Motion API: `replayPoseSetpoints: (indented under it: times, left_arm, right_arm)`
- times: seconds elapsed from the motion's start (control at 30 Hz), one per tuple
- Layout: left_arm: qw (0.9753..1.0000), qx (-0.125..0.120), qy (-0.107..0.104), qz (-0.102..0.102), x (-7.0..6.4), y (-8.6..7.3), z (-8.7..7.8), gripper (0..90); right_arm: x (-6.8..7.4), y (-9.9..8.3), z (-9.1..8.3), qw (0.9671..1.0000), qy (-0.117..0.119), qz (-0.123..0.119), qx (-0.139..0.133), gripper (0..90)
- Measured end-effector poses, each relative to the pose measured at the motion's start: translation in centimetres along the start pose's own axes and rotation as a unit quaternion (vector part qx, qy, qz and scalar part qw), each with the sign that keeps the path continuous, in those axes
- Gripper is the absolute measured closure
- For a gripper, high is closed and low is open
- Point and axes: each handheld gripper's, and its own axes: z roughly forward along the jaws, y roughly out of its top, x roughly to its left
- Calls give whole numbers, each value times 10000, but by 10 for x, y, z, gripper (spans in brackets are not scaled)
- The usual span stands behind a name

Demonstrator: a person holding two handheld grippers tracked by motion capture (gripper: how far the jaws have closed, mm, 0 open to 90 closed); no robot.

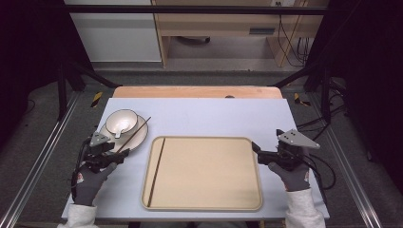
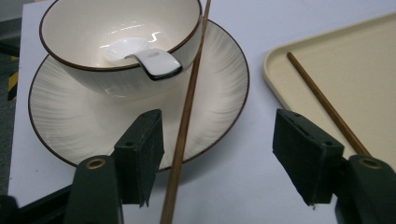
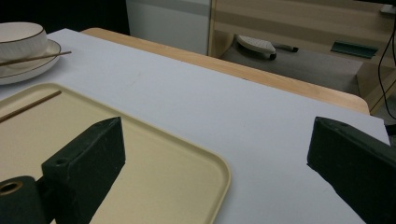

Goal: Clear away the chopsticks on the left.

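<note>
A: What has the left gripper [image 2: 215, 154] got?
B: Nothing; jaws spread, straddling the near end of a chopstick [image 2: 186, 116] whose length runs away across the plate [image 2: 56, 116] rim, past the bowl [image 2: 84, 74], near the table's left edge.
A: The right gripper [image 3: 215, 163]?
B: Gaping, empty, beside the tray [image 3: 205, 163].

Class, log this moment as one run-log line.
left gripper: open, jaws astride chopstick on plate | right gripper: open, over tray corner | second chopstick: in tray | spoon: in bowl
</note>
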Motion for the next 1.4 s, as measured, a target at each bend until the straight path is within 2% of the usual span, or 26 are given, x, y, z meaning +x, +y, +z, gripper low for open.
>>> replayPoseSetpoints:
  times: [0.1,0.33,0.4,0.5,0.53,0.6,0.67,0.8,0.97,1.13,1.23,1.4]
  left_arm:
    - [10000,51,-5,26,6,4,8,375]
    - [9994,254,149,159,14,4,27,491]
    - [9995,271,136,45,16,3,32,532]
    - [9993,337,150,113,18,3,37,592]
    - [9991,366,162,162,17,3,37,608]
    - [9993,331,123,139,17,3,40,630]
    - [9990,365,179,166,17,3,42,659]
    - [9987,464,127,147,17,2,46,721]
    - [9989,440,98,160,16,2,47,771]
    - [9989,446,57,96,15,2,47,800]
    - [9987,481,48,163,14,2,46,813]
    - [9988,470,16,150,11,2,46,837]
  right_arm:
    - [0,0,0,10000,-7,-12,14,45]
    - [0,0,1,10000,-23,-18,30,44]
    - [0,0,1,10000,-29,-28,38,43]
    - [0,-1,1,10000,-35,-34,45,44]
    - [0,-1,1,10000,-32,-26,43,43]
    - [0,-1,1,10000,-46,-40,57,43]
    - [0,-1,2,10000,-39,-51,64,43]
    - [0,-1,2,9999,-30,-65,71,43]
    - [1,-2,4,9999,-41,-83,93,42]
    - [1,-2,3,9999,-40,-77,88,41]
    - [1,-2,3,9999,-34,-54,83,41]
    - [1,-2,3,9999,-35,-70,95,41]
